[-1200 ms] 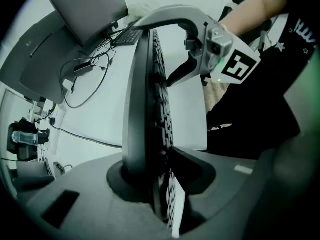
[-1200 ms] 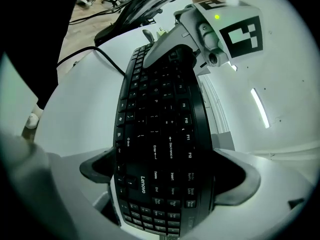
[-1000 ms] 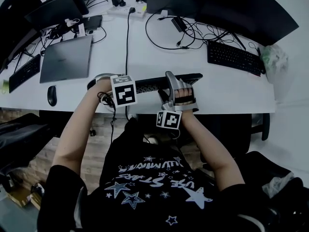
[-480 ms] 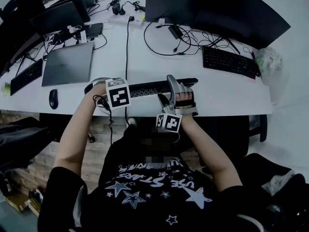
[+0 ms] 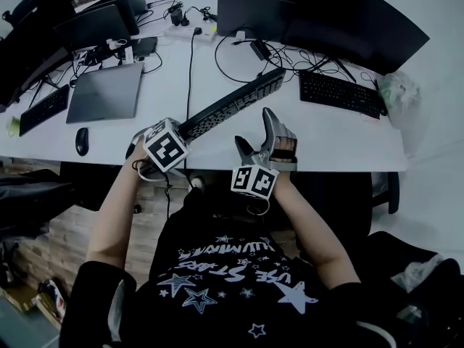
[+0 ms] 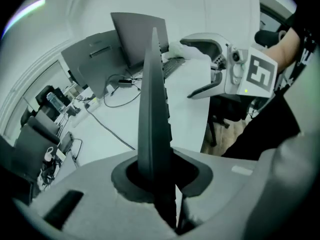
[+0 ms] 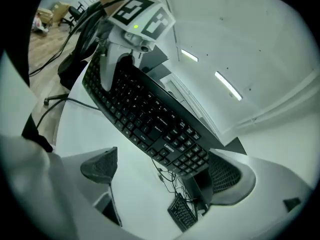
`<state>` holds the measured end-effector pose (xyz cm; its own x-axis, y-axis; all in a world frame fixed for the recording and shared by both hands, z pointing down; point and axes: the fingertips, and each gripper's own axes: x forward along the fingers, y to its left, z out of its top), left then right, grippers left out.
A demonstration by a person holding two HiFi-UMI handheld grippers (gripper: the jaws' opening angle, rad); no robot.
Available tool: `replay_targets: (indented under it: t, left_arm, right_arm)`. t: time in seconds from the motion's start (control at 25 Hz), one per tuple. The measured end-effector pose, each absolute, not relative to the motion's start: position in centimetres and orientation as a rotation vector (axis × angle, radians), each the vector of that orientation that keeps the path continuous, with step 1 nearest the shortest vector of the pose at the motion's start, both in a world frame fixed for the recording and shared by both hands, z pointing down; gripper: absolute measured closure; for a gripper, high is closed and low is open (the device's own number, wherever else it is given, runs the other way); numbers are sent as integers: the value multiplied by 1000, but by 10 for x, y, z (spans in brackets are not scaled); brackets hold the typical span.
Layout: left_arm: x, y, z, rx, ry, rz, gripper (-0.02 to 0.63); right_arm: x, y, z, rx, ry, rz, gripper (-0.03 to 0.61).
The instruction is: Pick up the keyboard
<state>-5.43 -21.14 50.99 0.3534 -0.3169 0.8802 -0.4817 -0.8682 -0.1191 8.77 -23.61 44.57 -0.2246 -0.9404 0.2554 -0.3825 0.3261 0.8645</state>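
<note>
Dim, cool, bluish cast throughout. Light from ceiling strips [image 7: 227, 91] overhead; pale desk [image 5: 341, 140] evenly bright, shadows soft. Heavy fisheye bending and black corner vignette in both gripper views. Near edge of keyboard [image 6: 152, 114] slightly soft.

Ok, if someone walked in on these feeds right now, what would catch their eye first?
The black keyboard first: it hangs slanted above the white desk, one end clamped in the left gripper. Next, the right gripper beside it near the desk's front edge, jaws wide apart and holding nothing. Behind both, a row of dark monitors lines the desk's far side.
</note>
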Motion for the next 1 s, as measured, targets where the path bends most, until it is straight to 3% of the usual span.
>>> replay_targets:
  t: [0.36, 0.76, 0.8, 1.0]
  left_arm:
    - [-29, -178, 472, 2451, -1041, 1162, 528]
    - [-10, -123, 456, 2403, -1185, 860, 528]
    - [-9, -119, 457, 2395, -1189, 837, 528]
    - [-9, -103, 461, 2361, -1195, 773, 528]
  right_arm:
    - [117, -213, 414, 1369, -1901, -660, 35]
    - [153, -189, 402, 1578, -1948, -542, 545]
    - [154, -188, 405, 1577, -1968, -509, 569]
    - [157, -183, 429, 1525, -2193, -143, 571]
